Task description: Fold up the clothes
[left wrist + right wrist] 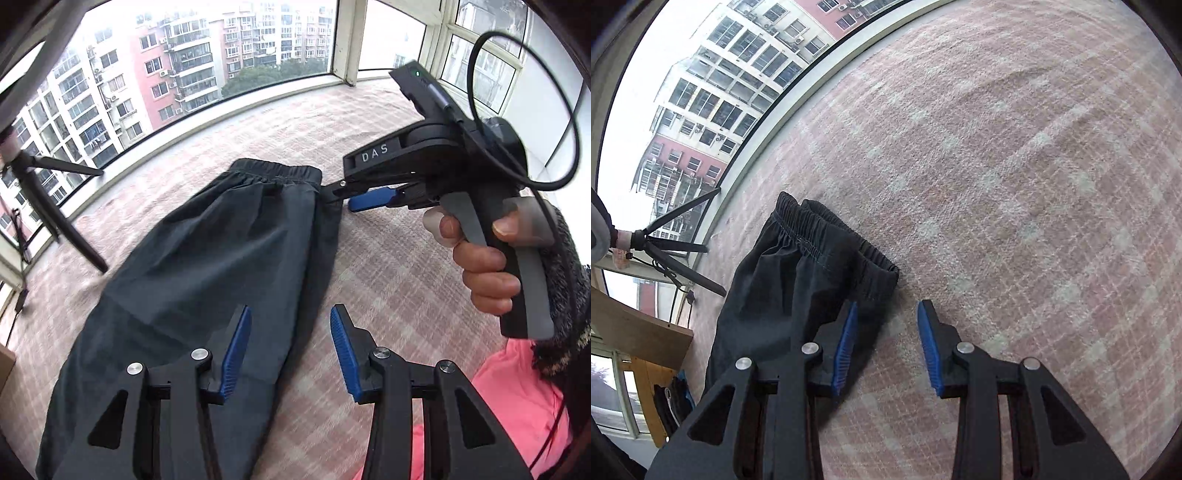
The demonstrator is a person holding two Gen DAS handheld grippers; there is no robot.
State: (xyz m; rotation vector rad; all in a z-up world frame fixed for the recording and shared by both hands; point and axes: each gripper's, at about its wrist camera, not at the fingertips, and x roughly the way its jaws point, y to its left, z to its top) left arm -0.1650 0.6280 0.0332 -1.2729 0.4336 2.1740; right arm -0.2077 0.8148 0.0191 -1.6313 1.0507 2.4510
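Far left by the window sill, a black tripod (55, 206). Beside it, spread flat on the pink checked blanket (388, 258), dark folded trousers (221, 266): smooth, legs laid together, gathered elastic waistband (831, 243) at the far end, slightly puckered. Above their near edge, the left gripper (291, 347), jaws parted with nothing between them, blue pads clear of the cloth. Further right, just past the waistband corner, the right gripper (887, 341), held in a hand (484, 258), jaws likewise parted and empty. At the near right edge, a pink garment (517, 406).
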